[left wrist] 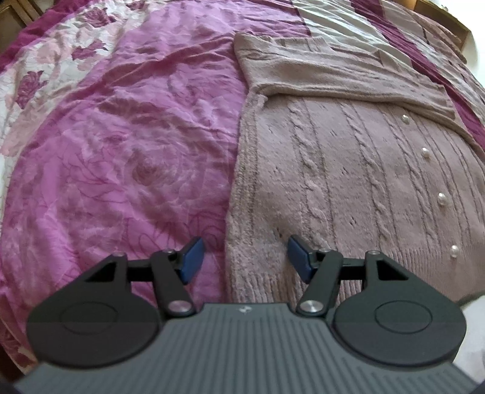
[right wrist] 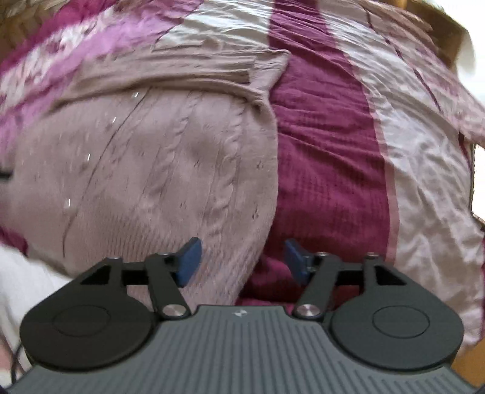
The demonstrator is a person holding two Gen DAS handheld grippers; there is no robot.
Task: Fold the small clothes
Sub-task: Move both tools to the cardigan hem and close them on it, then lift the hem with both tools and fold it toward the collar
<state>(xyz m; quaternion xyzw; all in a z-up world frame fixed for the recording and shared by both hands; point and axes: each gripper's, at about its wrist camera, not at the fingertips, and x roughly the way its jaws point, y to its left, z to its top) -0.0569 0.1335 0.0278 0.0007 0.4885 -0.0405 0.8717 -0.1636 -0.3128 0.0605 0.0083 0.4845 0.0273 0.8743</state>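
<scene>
Cardigan (left wrist: 348, 169): a dusty-pink cable-knit piece lying flat on the bed, its ribbed hem toward the cameras. A sleeve (left wrist: 333, 75) is folded across its far part.
Pearl buttons (left wrist: 441, 198): a line of them runs down the cardigan's front, right of its middle in the left wrist view.
Left edge of cardigan (left wrist: 239, 181): a straight ribbed side running away from the camera; bare bedspread begins directly beside it.
Left claw (left wrist: 245, 259): its blue pads are spread wide and hold nothing. It hangs above the cardigan's near left corner, one pad (left wrist: 192, 257) over the bedspread, the other over the knit.
Room left of cardigan: a broad stretch of pink floral bedspread (left wrist: 121, 145), creased but flat, reaching to a paler rose-patterned band at the far left.
Right edge of cardigan (right wrist: 272, 169): a curved side seen in the right wrist view, which is blurred; it meets a dark magenta stripe (right wrist: 327, 181) of the bedspread.
Right claw (right wrist: 242, 262): pads apart, gripping nothing. It straddles the cardigan's right edge near the hem, one pad (right wrist: 189, 262) over the knit and the other over the magenta stripe.
Room right of cardigan: past the magenta stripe lies a pale crumpled band (right wrist: 424, 188) of bedspread.
Far edge: beyond the folded sleeve, striped bedspread runs on to a wooden bed frame (left wrist: 448, 21).
</scene>
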